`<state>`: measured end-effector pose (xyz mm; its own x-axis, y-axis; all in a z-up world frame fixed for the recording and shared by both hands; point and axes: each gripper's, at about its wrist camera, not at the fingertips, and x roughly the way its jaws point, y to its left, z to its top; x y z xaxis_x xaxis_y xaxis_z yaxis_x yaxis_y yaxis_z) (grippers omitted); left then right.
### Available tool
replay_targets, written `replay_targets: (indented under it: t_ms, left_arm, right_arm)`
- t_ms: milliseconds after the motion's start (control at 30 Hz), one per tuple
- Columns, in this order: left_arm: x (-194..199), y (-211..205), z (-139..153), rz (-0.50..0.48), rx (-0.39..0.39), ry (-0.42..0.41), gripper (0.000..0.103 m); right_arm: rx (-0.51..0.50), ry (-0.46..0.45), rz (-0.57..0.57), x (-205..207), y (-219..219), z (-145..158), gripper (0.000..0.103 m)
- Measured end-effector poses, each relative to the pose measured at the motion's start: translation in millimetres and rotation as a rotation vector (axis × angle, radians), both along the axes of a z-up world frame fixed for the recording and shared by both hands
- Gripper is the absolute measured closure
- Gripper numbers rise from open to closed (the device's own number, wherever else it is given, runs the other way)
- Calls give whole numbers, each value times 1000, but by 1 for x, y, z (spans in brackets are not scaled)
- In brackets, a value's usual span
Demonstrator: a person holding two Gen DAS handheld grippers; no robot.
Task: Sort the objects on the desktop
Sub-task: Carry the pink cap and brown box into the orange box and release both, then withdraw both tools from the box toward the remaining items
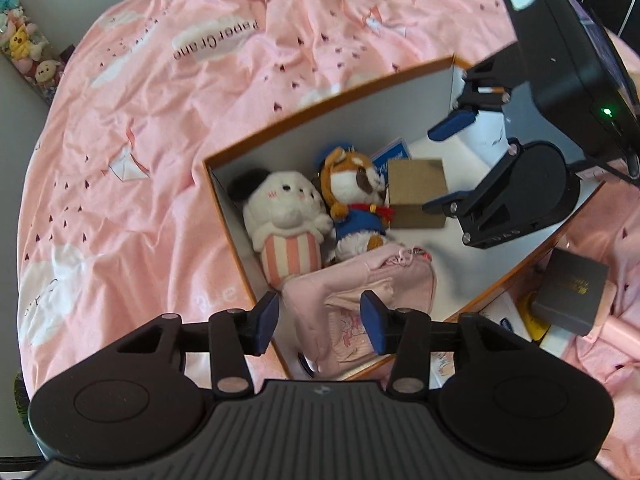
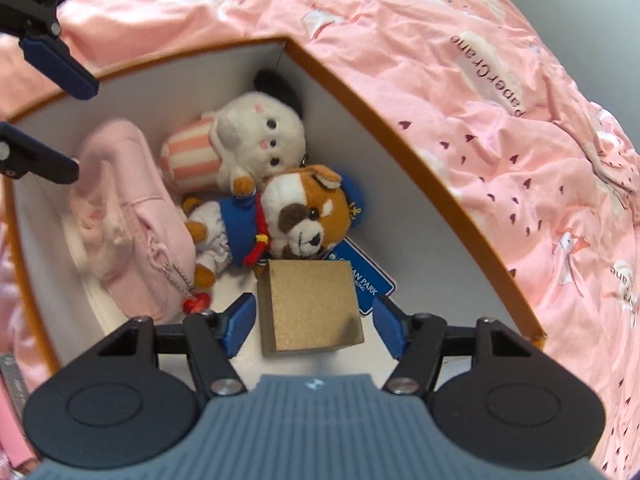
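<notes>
While right gripper (image 2: 314, 326) gapes, gold box (image 2: 310, 308) between pads untouched, left gripper (image 1: 320, 318) open over pink pouch (image 1: 352, 300)

Inside the box (image 2: 360, 92), two plush toys (image 2: 280, 184) lie between pouch (image 2: 128, 208) and cube (image 2: 312, 308).

"PaperCrane" on pink sheet (image 1: 160, 120)

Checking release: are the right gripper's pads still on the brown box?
Apart. In the right wrist view the right gripper straddles the brown box, with white floor of the storage box showing between each pad and the box's sides.
</notes>
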<state>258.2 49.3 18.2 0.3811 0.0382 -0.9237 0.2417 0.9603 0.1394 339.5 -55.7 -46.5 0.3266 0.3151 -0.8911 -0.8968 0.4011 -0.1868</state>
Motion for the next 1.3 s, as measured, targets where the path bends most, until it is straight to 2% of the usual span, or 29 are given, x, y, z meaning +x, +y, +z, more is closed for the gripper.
replay_targets:
  t_ms: [233, 433, 633, 800, 967, 1133, 1300]
  left_arm:
    - [-24, -5, 44, -10, -74, -177, 50]
    - [-58, -24, 75, -124, -112, -282, 50]
    - [-95, -44, 80, -221, -115, -361, 50]
    - [-116, -55, 66, -268, -149, -379, 50]
    - [-129, -60, 38, -311, -166, -384, 50]
    - [-129, -64, -4, -306, -109, -342, 50]
    - [-130, -70, -48, -339, -23, -274, 50]
  right_arm:
    - [142, -17, -106, -21, -29, 44, 37]
    - [254, -34, -170, -53, -55, 79, 37]
    - [291, -96, -218, -103, -79, 97, 37]
    - [320, -130, -282, -141, -97, 96, 37]
    - [372, -108, -380, -165, -114, 83, 36]
    - [360, -99, -458, -177, -123, 56, 31]
    - [292, -84, -531, -177, -131, 25, 22]
